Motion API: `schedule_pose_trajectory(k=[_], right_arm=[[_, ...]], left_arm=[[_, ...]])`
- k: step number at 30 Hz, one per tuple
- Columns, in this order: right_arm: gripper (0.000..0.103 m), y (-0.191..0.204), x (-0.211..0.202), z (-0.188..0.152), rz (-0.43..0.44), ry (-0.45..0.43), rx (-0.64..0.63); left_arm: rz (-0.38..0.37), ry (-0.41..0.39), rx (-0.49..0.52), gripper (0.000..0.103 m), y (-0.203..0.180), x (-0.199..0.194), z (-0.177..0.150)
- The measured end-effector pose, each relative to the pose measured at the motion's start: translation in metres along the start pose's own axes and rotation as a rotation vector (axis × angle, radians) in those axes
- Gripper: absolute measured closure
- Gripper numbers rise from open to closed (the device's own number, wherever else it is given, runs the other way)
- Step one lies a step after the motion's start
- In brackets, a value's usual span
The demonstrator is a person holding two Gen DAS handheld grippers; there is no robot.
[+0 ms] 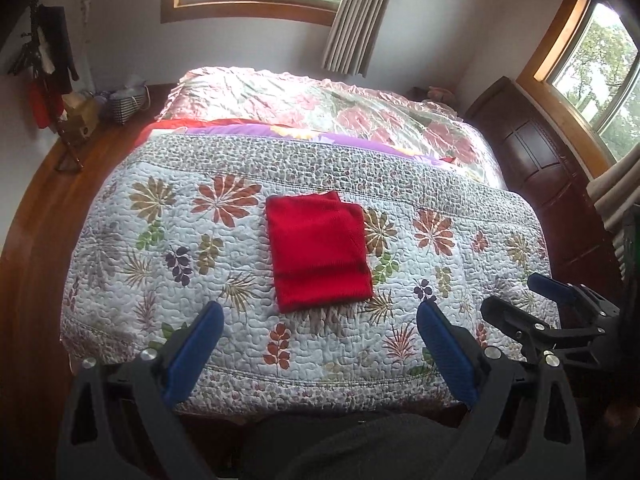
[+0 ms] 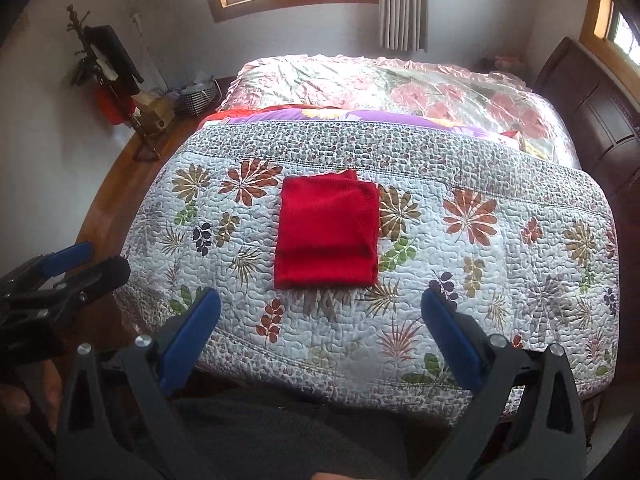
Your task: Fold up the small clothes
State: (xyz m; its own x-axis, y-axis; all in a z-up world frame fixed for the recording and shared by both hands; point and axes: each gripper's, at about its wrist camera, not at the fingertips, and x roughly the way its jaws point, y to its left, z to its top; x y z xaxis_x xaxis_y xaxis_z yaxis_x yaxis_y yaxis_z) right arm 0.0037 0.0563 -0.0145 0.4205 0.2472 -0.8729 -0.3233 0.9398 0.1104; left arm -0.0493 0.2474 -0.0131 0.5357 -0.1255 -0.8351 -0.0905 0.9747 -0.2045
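The left claw [image 1: 320, 316], black-framed with blue ribbed pads, is held level over the near edge of the bed, its two fingers spread wide apart with nothing between them. The right claw [image 2: 320, 304], of the same build, sits in the same pose just beside it, fingers likewise wide apart and empty; each shows at the edge of the other's view, the right one at the lower right of the left wrist view and the left one at the lower left of the right wrist view. The small red knitted garment [image 1: 318, 250] lies folded into a neat rectangle on the white quilted bedspread with leaf and flower prints [image 1: 160, 248], ahead of both claws and well apart from their tips, roughly centred across the bed's width. Nothing lies between the claws and the garment but bare quilt. Beyond the quilt a purple patterned blanket [image 1: 304, 136] shows as a strip, and behind it a shiny pink floral coverlet [image 1: 320, 104] covers the far part of the bed. A dark wooden headboard [image 1: 532, 152] stands at the right side, a coat stand hung with dark and red items [image 1: 48, 64] at the left wall, and a striped basket [image 1: 128, 104] on the wooden floor near it. Beige curtains [image 1: 360, 16] hang by the window.
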Motion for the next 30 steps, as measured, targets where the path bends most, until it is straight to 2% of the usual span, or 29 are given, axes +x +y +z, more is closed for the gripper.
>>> schedule_pose_trajectory(k=[10, 30], right_arm=[[0.003, 0.003, -0.002, 0.001, -0.071, -0.021, -0.007], [0.003, 0.003, -0.008, 0.009, -0.074, -0.057, 0.002]], left_arm=[[-0.021, 0.03, 0.011, 0.006, -0.001, 0.007, 0.0], [-0.021, 0.06, 0.043, 0.006, -0.004, 0.011, 0.008]])
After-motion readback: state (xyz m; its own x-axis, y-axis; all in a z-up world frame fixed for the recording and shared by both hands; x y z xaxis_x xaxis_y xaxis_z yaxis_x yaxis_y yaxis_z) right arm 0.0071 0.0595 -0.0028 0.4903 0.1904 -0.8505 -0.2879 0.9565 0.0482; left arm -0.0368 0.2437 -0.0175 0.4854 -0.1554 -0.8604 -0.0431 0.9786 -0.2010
